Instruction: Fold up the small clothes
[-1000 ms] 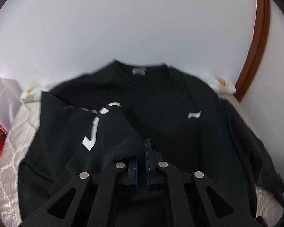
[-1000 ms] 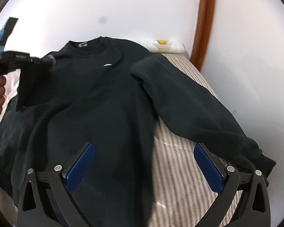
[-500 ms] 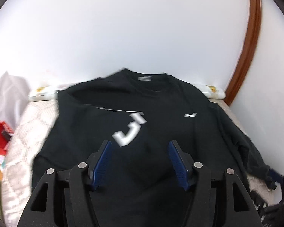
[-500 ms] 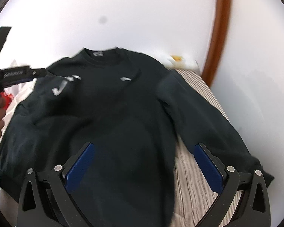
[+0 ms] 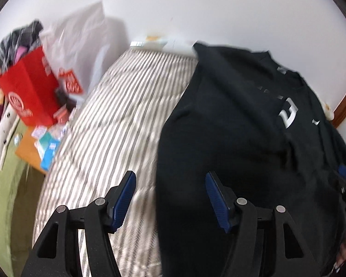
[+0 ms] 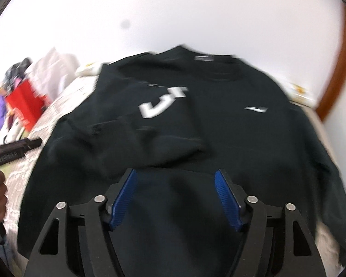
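A black sweatshirt (image 6: pixel 230 133) lies flat on a striped bed cover, collar toward the wall. Its left sleeve (image 6: pixel 154 120), with white lettering, is folded across the chest. In the left wrist view the sweatshirt (image 5: pixel 230 127) fills the right half. My left gripper (image 5: pixel 169 198) is open and empty, above the sweatshirt's left edge; it also shows at the far left of the right wrist view (image 6: pixel 13 151). My right gripper (image 6: pixel 176 198) is open and empty over the sweatshirt's lower middle. The right sleeve (image 6: pixel 329 184) lies spread out to the right.
The striped bed cover (image 5: pixel 117 124) stretches left of the sweatshirt. A red box (image 5: pixel 30 92), a white plastic bag (image 5: pixel 80 39) and small clutter sit at the bed's left side. A white wall runs behind, with a brown wooden frame (image 6: pixel 334 73) at the right.
My left gripper let go of the left sleeve, opened, and swung left toward the bed's side. The sleeve now lies folded on the chest. My right gripper moved left over the sweatshirt's middle.
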### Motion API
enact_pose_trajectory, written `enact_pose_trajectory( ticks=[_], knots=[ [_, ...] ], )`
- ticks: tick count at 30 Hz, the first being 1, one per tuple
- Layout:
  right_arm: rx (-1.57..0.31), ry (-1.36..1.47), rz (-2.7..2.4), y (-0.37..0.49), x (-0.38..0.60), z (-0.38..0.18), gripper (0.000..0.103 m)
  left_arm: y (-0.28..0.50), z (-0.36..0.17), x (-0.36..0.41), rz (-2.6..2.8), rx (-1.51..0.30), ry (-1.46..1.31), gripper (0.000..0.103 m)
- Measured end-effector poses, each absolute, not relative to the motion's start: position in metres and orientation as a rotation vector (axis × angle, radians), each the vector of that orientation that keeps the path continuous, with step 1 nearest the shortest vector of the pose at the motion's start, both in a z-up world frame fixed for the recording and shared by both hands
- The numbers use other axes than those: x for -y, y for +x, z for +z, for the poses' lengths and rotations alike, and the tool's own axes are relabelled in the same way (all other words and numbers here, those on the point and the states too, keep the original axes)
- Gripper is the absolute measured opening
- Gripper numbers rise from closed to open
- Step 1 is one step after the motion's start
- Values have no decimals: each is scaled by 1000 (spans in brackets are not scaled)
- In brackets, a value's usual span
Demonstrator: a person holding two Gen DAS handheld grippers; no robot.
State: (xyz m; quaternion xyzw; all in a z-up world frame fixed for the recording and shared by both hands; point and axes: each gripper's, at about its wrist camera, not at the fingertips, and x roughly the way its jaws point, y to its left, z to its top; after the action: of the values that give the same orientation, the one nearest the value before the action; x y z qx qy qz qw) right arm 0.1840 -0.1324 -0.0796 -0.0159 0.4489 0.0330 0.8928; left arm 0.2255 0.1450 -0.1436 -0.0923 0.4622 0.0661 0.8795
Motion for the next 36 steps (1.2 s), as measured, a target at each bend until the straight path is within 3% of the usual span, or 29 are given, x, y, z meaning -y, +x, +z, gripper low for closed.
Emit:
enact_pose_trajectory(
  ticks=[10, 11, 12, 13, 16, 28, 36],
  knots=[
    [-998, -74, 188, 249, 54, -121, 71, 225, -175, -142, 80, -985, -153, 63],
    [-1004, -80, 189, 254, 51, -124, 63, 225, -175, -143, 77, -985, -153, 63],
    [-997, -85, 194, 256, 50, -125, 29, 225, -174, -143, 75, -985, -152, 63],
    [-997, -88, 218, 257, 49, -123, 13, 224, -174, -144, 70, -984, -149, 63],
    [-960, -53, 269, 251, 63, -108, 5, 224, -173, -147, 58, -979, -153, 64],
    [-795, 162, -60, 246, 245, -36, 5, 226, -175, -142, 87, -971, -115, 67],
    [-865, 319, -212, 233, 342, -71, 5, 223, -175, -142, 102, -985, -112, 67]
  ],
)
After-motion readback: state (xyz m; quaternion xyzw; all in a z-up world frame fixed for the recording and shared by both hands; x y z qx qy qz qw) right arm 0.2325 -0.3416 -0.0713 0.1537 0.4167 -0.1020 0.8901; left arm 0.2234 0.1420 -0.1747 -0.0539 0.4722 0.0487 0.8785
